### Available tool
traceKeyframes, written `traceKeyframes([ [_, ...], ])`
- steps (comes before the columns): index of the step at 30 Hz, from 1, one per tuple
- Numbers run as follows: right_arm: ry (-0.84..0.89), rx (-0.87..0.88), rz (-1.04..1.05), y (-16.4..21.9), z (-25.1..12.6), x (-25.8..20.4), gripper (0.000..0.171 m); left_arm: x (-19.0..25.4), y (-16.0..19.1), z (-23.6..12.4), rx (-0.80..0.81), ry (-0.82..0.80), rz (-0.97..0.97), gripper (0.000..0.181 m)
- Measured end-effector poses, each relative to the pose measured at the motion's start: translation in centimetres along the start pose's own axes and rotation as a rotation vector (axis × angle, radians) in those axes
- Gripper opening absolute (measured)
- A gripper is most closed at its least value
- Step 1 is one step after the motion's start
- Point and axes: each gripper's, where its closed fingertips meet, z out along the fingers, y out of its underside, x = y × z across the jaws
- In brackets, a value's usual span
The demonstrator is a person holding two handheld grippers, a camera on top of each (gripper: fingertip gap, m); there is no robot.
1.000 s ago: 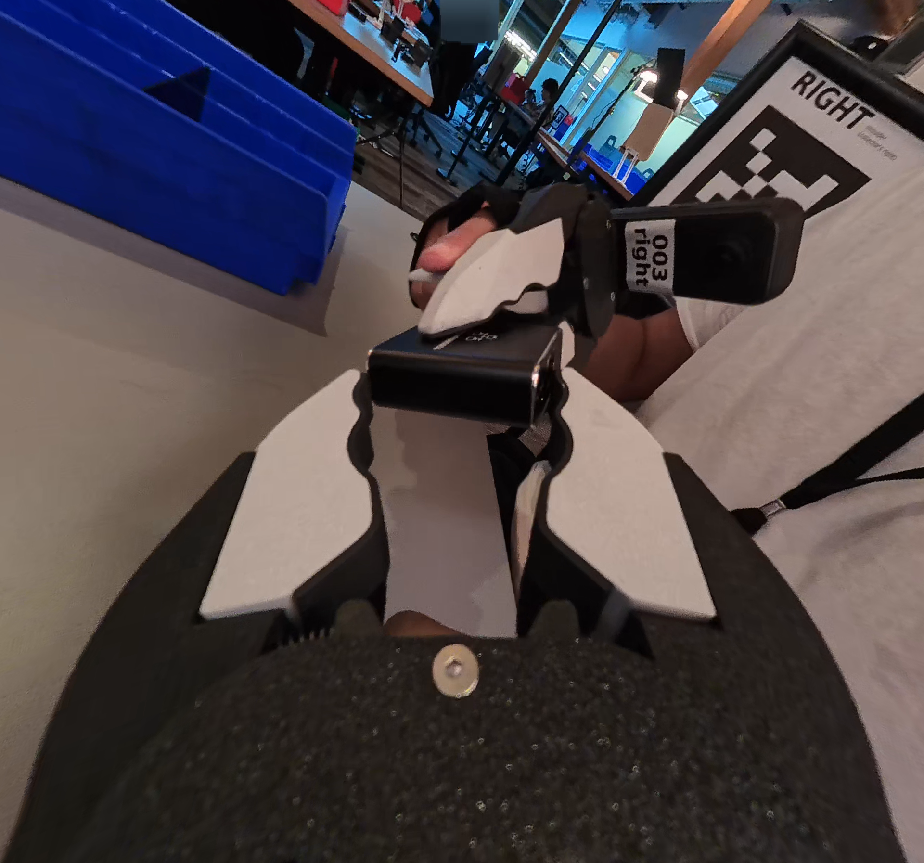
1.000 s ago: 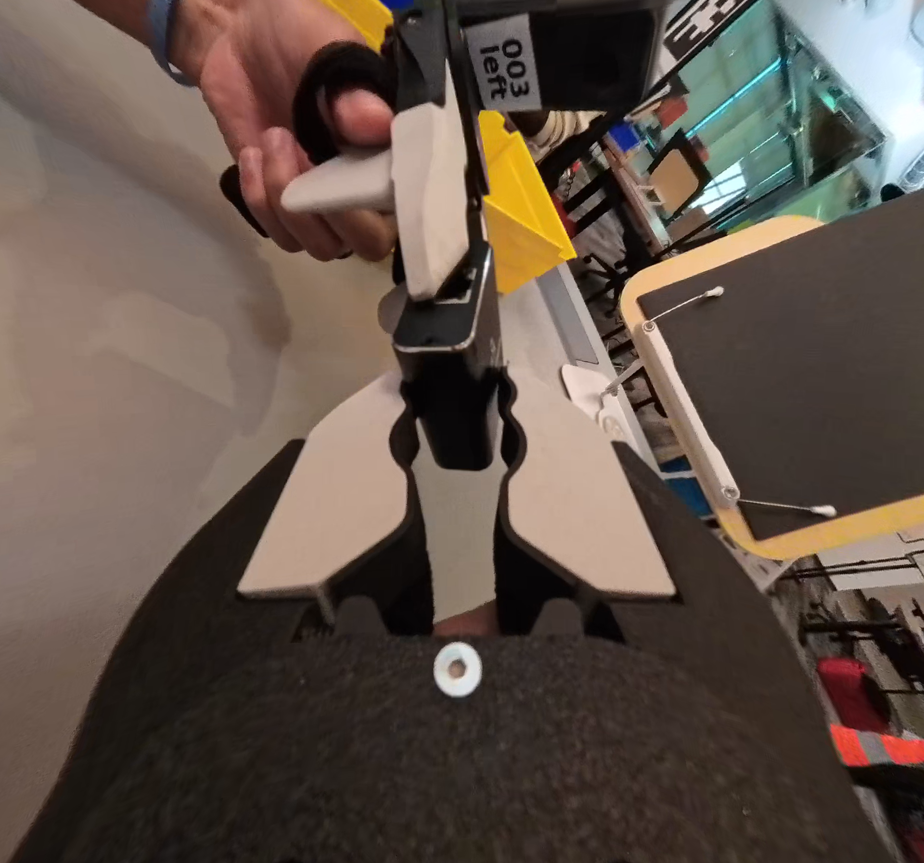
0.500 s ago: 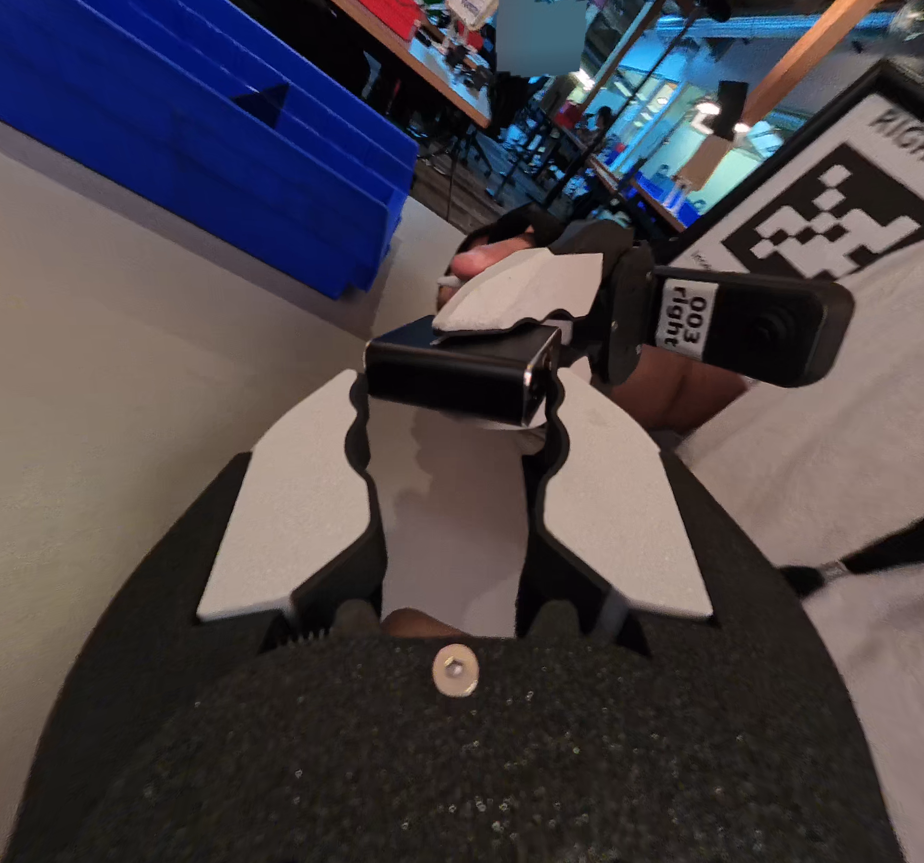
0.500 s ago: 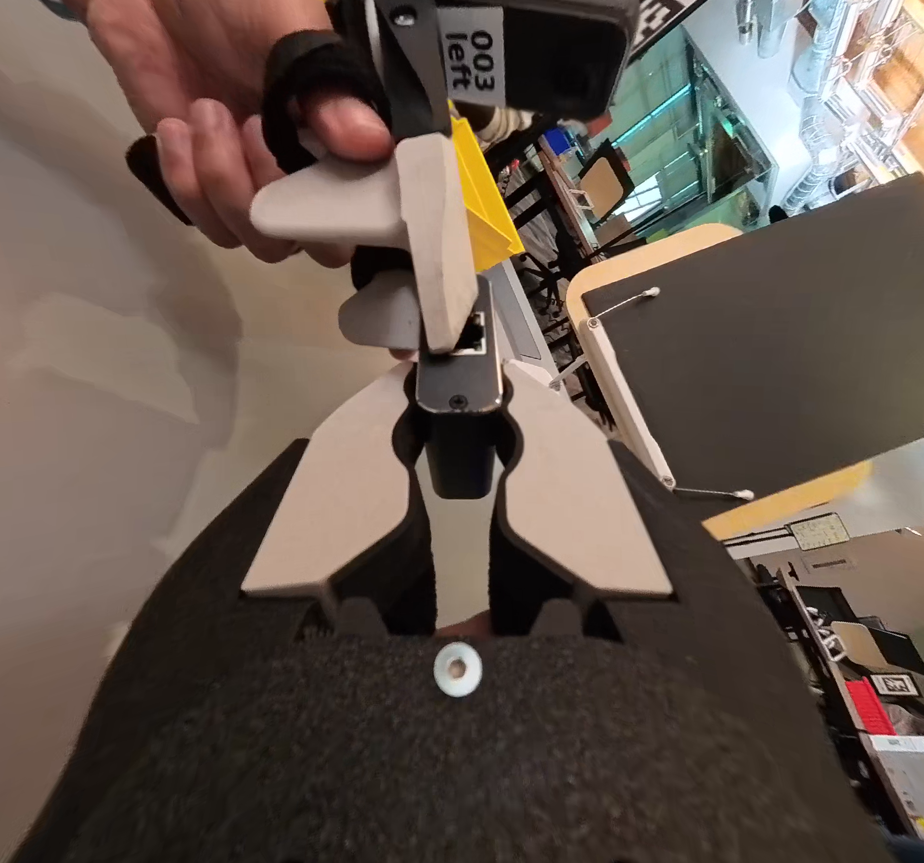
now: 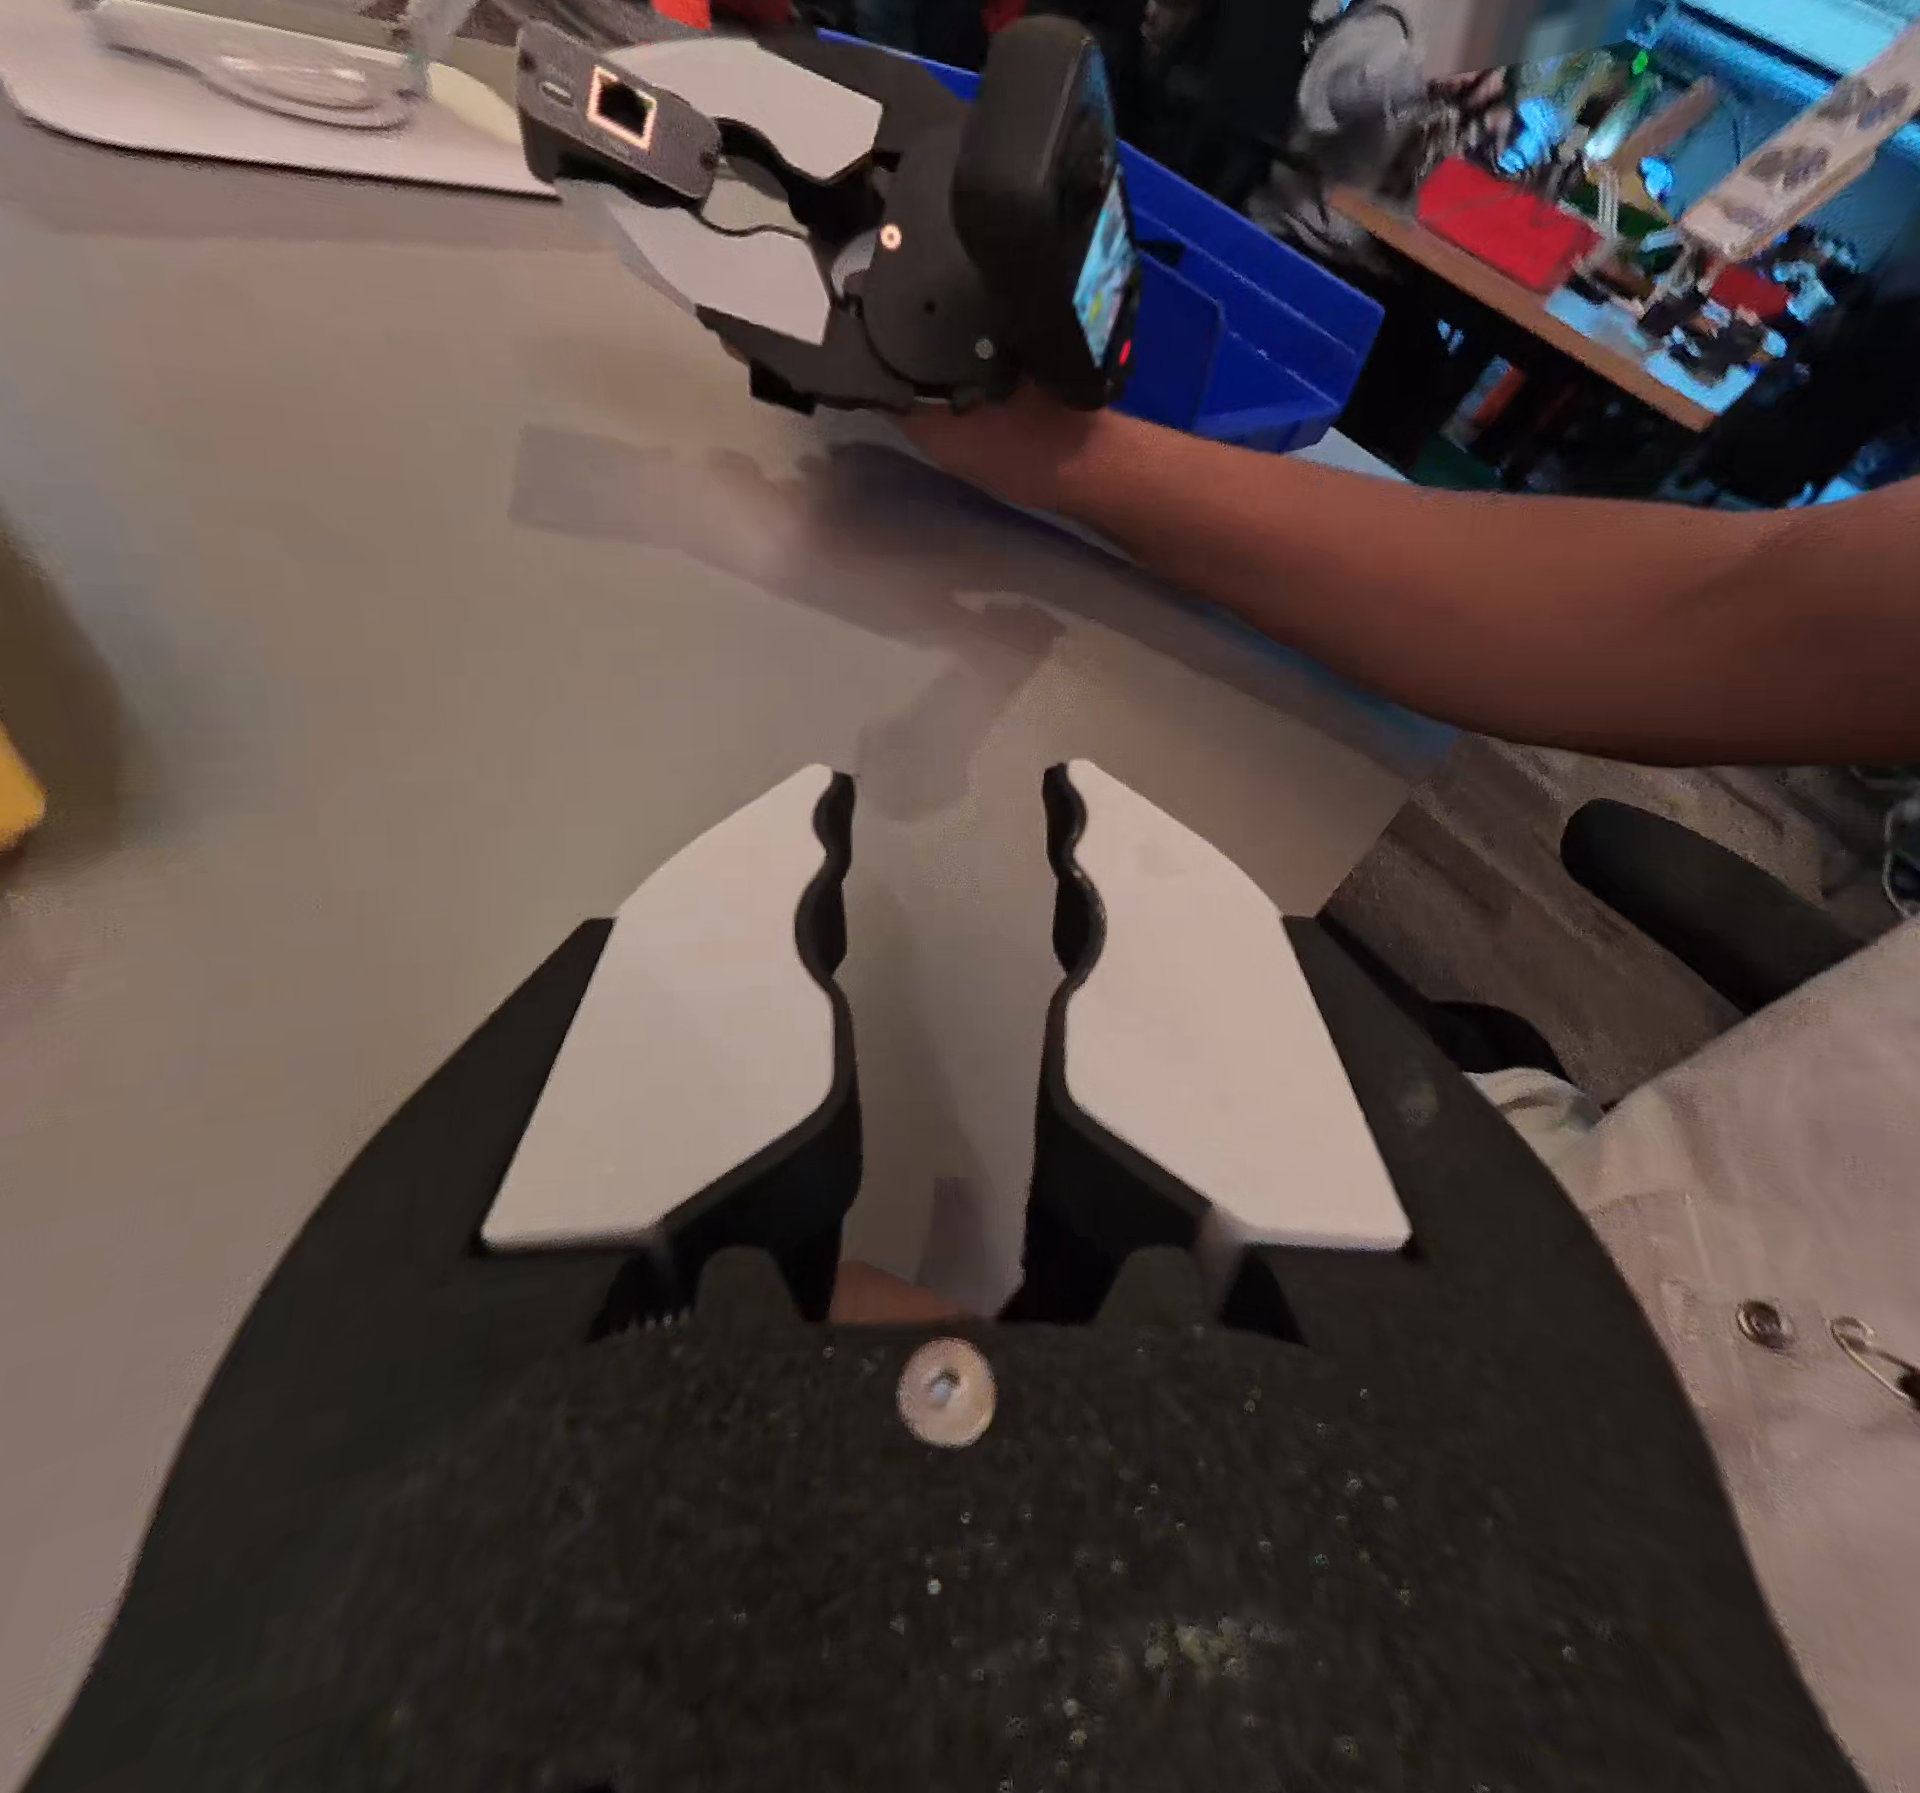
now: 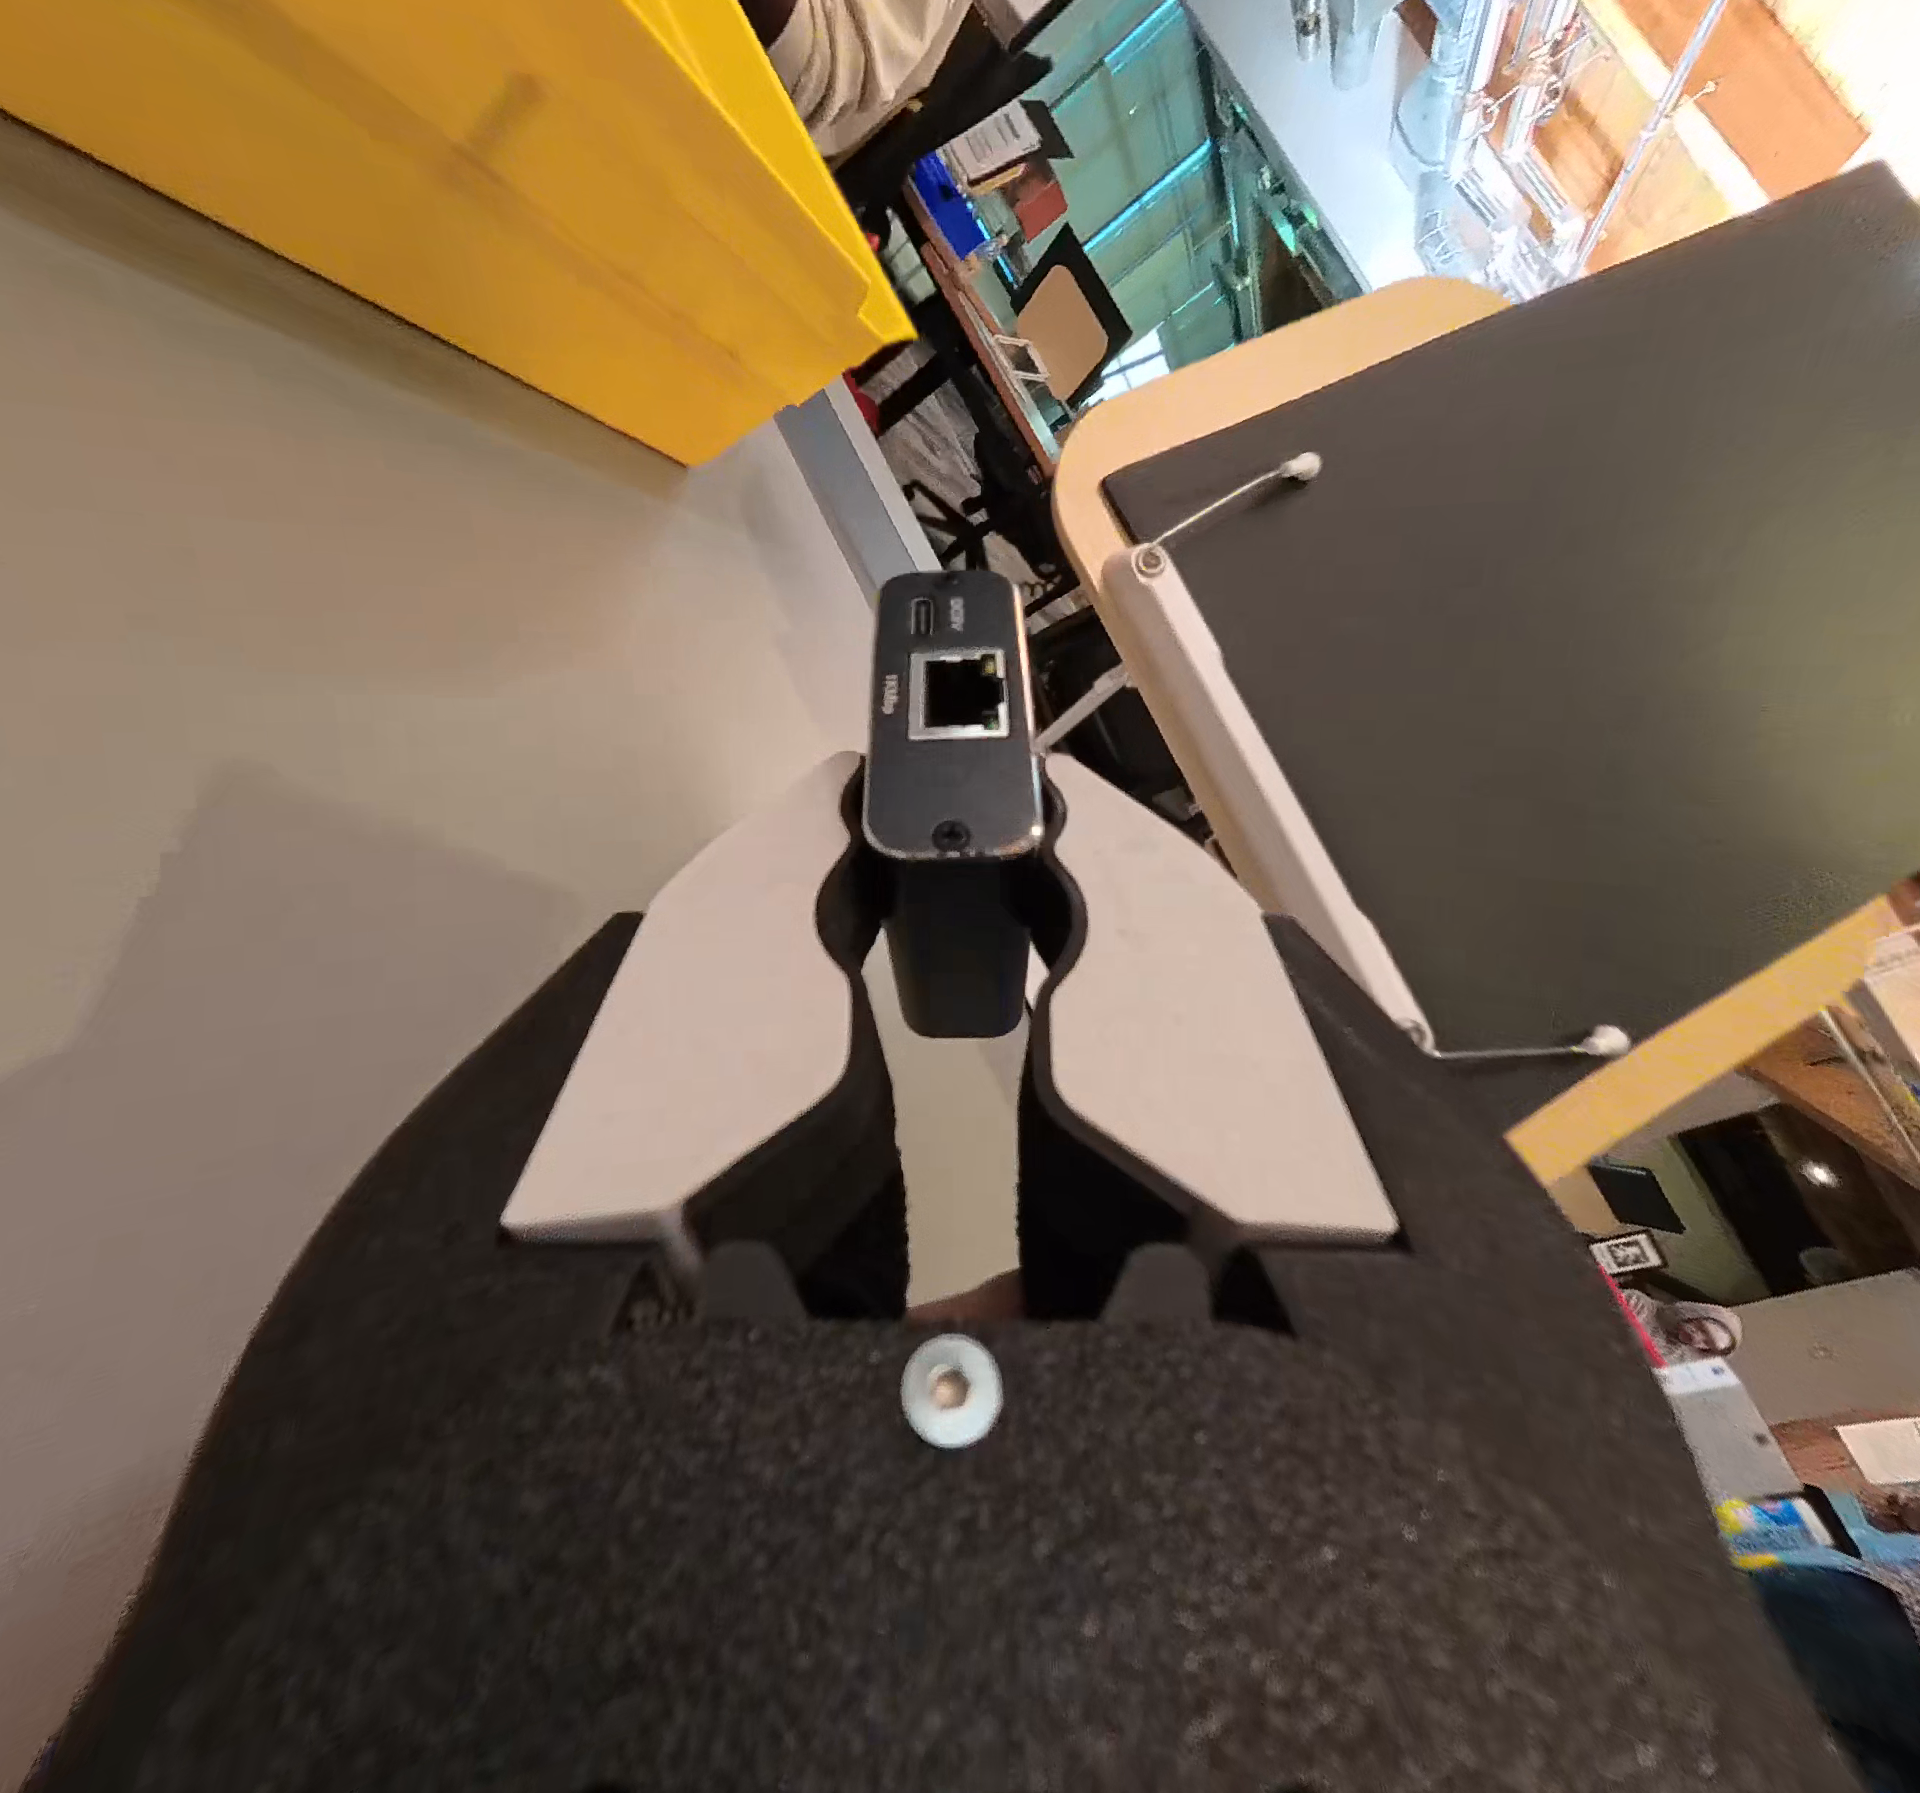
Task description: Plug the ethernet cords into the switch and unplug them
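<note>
A small black switch (image 6: 951,787) with one open ethernet port on its end face sits clamped between the fingers of my right gripper (image 6: 951,777), held above the table. In the left wrist view the same switch (image 5: 618,122) shows at the far upper left, held in the right gripper (image 5: 727,185), port facing the camera. My left gripper (image 5: 945,787) is open and empty, low over the grey table (image 5: 364,548), well back from the switch. A coiled white cord (image 5: 281,76) lies on a white sheet at the far left.
A yellow bin (image 6: 416,143) stands on the table beyond the switch. A blue bin (image 5: 1226,330) stands behind the right hand. A black board with a wooden rim (image 6: 1507,704) stands off the table edge. The person's forearm (image 5: 1455,600) crosses the right side. The left gripper's tips are roughly 25 centimetres from the right gripper's.
My left gripper let go of the switch and pulled back and away. The right gripper keeps the switch and has swung it out over the table.
</note>
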Motion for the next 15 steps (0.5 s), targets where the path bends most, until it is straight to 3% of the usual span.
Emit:
traceKeyframes([
  [1,0.016,0.013,0.004,0.1,0.7,-0.1,0.027,-0.1,0.4,-0.6,-0.002,-0.018,-0.008,0.035],
  [5,0.037,0.085,-0.116,-0.8,1.2,-1.5,0.027,-2.1,0.0,-2.9,-0.023,-0.136,0.099,0.036],
  [11,-0.036,0.141,-0.089,-1.6,0.7,-2.5,0.027,-5.7,1.5,-4.8,-0.061,-0.214,-0.028,0.038],
  [15,-0.032,0.126,-0.032,-1.2,0.9,-1.8,0.026,-7.7,2.1,-5.3,-0.112,-0.310,0.063,0.038],
])
